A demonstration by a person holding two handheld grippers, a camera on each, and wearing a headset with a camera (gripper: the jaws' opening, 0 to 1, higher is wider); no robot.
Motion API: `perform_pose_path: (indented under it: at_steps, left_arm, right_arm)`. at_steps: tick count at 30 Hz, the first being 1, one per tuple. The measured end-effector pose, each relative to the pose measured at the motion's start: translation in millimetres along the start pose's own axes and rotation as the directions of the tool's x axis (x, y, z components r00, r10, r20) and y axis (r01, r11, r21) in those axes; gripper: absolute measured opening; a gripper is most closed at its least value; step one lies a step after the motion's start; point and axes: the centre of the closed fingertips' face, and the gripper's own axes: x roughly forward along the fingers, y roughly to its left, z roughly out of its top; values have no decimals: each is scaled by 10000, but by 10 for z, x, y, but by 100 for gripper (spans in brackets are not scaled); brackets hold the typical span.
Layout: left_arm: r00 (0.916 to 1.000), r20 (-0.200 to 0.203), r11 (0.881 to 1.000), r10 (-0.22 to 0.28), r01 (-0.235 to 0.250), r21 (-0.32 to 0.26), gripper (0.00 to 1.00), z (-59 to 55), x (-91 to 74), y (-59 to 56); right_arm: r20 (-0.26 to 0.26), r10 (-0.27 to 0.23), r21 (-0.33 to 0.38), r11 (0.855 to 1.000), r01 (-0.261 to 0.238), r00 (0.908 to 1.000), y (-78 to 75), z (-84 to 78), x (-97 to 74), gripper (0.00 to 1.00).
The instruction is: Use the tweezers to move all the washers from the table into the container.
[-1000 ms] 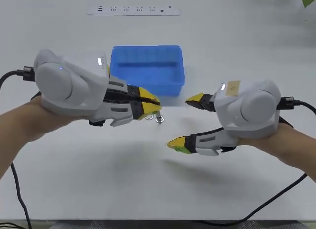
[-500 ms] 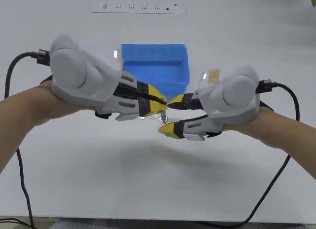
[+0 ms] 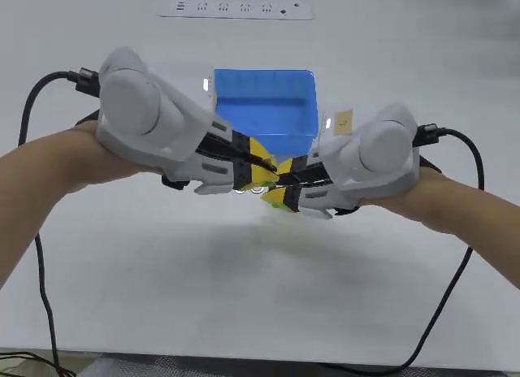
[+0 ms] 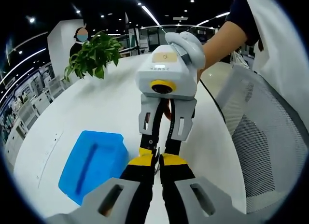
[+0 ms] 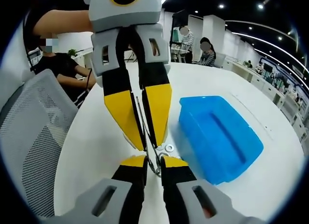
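The worktop is smooth, matt white, and at twelve o'clock from the tongs in the head view the container is moulded blue plastic with a soft gloss along its rim. The left tongs and right tongs have smooth pale-grey plastic shells with a satin sheen, and their tips are matt yellow and black. The tweezers are thin bright metal, the washers at their three o'clock are shiny metal, and the chair is open grey mesh.

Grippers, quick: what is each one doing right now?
Left gripper: shut on the tweezers.
Right gripper: closed on the tip of the same tweezers, as far as its own view shows.
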Motion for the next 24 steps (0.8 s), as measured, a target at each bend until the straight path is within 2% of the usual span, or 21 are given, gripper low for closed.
perform_pose_path:
  at_steps: [8, 13, 20, 21, 24]
  left_arm:
    - [9996, -218, 9998, 162, -158, 155, 8, -10, 12, 17]
    - [9993, 50, 9992, 368, -367, -147, 8, 5, 20, 33]
    - [9983, 41, 9980, 578, -577, -240, 9, -3, 8, 8]
    - [9978, 63, 9972, 657, -654, -363, 10, -14, 0, 11]
    - [9960, 115, 9950, 882, -876, -489, 22, -46, -28, 19]
  right_arm:
    - [36, 4, -345, 9994, -3, 10000, -18, 0, 0, 11]
    - [72, -127, -430, 9990, 130, 9999, -28, -7, -8, 10]
    - [169, -233, -217, 9995, 237, 9996, 3, -14, -23, 10]
    - [174, -267, -197, 9994, 270, 9995, -1, -17, -26, 10]
    - [149, -337, -164, 9993, 340, 9993, -8, -28, -38, 10]
